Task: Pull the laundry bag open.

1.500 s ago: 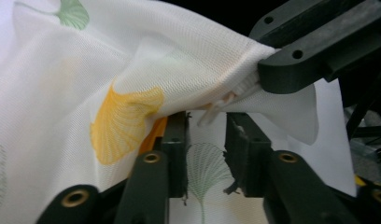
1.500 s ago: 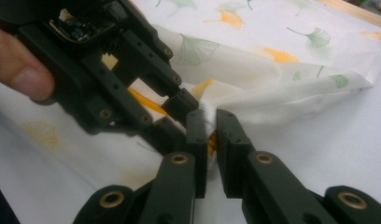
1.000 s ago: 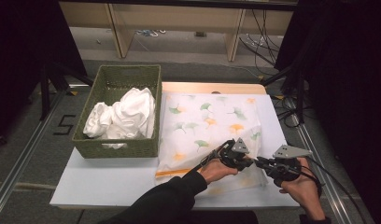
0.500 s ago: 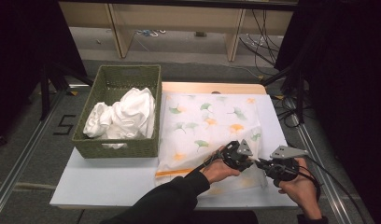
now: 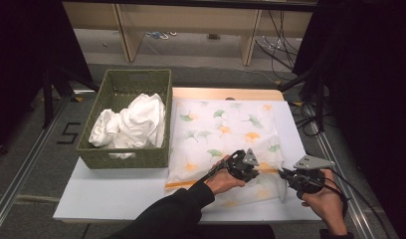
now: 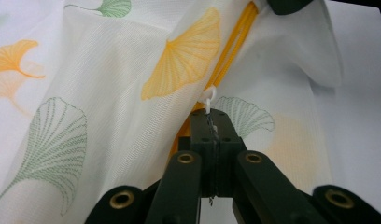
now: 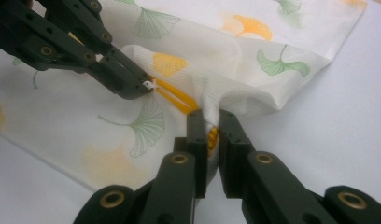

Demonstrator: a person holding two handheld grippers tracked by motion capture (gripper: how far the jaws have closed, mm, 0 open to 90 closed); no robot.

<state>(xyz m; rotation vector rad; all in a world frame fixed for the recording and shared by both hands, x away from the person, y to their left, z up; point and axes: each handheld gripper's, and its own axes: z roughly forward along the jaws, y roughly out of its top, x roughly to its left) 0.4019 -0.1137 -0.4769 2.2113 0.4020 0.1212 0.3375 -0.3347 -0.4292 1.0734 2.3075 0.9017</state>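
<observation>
A white mesh bag (image 5: 226, 129) printed with green and orange ginkgo leaves lies flat on the white table (image 5: 116, 189). An orange zipper (image 6: 233, 51) runs along the bag's near edge. My left gripper (image 5: 260, 172) (image 6: 210, 116) is shut on the small white zipper pull (image 6: 209, 97). It also appears in the right gripper view as the left gripper (image 7: 144, 86) at the pull (image 7: 150, 85). My right gripper (image 5: 282, 173) (image 7: 211, 122) has just been closing on a bunched fold of the bag (image 7: 235, 60) at the zipper's end, and its pads pinch the fabric.
A green woven basket (image 5: 126, 82) holding crumpled white cloth (image 5: 131, 124) stands on the table's left side, beside the bag. Cables run across the floor beyond the table. Both forearms enter from the bottom edge.
The left gripper has edged slightly to the left along the zipper. The right hand has kept still, gripping the fabric.
</observation>
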